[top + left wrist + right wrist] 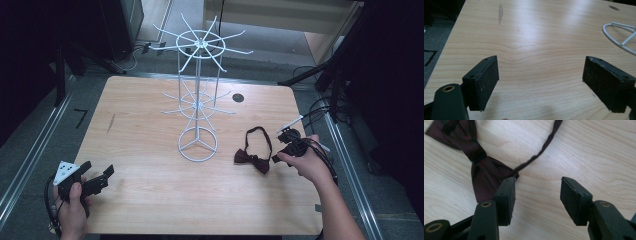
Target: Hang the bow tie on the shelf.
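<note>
- The work in hand appears to be picking up the bow tie [253, 160] from the worktop [150, 170] with the right gripper [537, 185], probably to hang it on the white wire stand [198, 100] — this is my judgement from how the things lie.
- The fingers of the right gripper are spread apart and hold nothing; between them there is bare wood.
- In the right gripper view the dark red bow lies flat, up and to the left of the fingers. Its near wing reaches the tip of the left finger [505, 200] and seems to touch it or to pass just behind it — I cannot tell which. The thin strap [541, 147] curves away upward, between the two fingers but beyond their tips.
- For a good grasp, the gripper should shift a little toward the bow, so that the wing or the centre knot comes between the fingers, and only then close. The cloth is thin and flat, so the fingertips should go low, almost on the wood.
- Taking the strap is also possible, but then the bow may swing.
- The left gripper [540, 82] rests near the front left corner of the worktop, well apart from the bow tie, its fingers spread wide over bare wood; the base ring of the stand shows far to its right.
</note>
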`<state>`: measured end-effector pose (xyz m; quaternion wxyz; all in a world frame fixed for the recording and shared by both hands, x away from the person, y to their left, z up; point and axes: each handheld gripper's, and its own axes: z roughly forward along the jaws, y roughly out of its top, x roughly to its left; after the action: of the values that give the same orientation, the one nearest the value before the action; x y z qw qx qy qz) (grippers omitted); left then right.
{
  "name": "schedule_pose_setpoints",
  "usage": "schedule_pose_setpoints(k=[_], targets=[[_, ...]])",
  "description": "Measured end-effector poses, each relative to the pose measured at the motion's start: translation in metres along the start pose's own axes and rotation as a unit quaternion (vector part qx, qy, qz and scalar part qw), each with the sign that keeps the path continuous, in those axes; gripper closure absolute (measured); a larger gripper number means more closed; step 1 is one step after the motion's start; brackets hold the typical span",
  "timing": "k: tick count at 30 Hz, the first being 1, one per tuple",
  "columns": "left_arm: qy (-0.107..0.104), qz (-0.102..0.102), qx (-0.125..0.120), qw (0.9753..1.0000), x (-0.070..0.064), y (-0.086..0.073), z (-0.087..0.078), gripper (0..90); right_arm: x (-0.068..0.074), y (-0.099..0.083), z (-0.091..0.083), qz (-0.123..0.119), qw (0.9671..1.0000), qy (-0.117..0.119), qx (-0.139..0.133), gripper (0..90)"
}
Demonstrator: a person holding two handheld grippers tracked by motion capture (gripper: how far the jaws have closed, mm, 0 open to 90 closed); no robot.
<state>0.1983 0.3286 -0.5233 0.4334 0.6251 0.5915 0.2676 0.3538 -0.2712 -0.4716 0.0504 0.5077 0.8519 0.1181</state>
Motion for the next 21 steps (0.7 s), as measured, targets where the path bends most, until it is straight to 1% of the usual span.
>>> schedule_pose_setpoints(k=[10,12,14,15,18,21], targets=[[0.0,-0.001,0.0,1.0,0.0,0.0,0.0,14.5,0.001,0.018,0.004,0.026,0.9996,0.008,0.002,50.5],[0.0,-0.001,0.001,1.0,0.0,0.0,0.0,14.5,0.001,0.021,0.005,0.034,0.9994,0.009,0.001,50.9],[-0.001,-0.002,0.001,1.0,0.0,0.0,0.0,14.5,0.001,0.024,0.007,0.05,0.9987,0.01,0.003,51.6],[0.0,-0.002,0.001,1.0,0.0,0.0,0.0,14.5,0.0,0.025,0.008,0.054,0.9985,0.011,0.003,52.4],[0.0,-0.002,0.001,1.0,0.0,0.0,0.0,14.5,-0.001,0.028,0.013,0.068,0.9975,0.016,0.012,53.6],[0.0,-0.003,0.002,1.0,0.0,0.0,0.001,14.5,0.0,0.03,0.018,0.067,0.9973,0.019,0.024,55.9]])
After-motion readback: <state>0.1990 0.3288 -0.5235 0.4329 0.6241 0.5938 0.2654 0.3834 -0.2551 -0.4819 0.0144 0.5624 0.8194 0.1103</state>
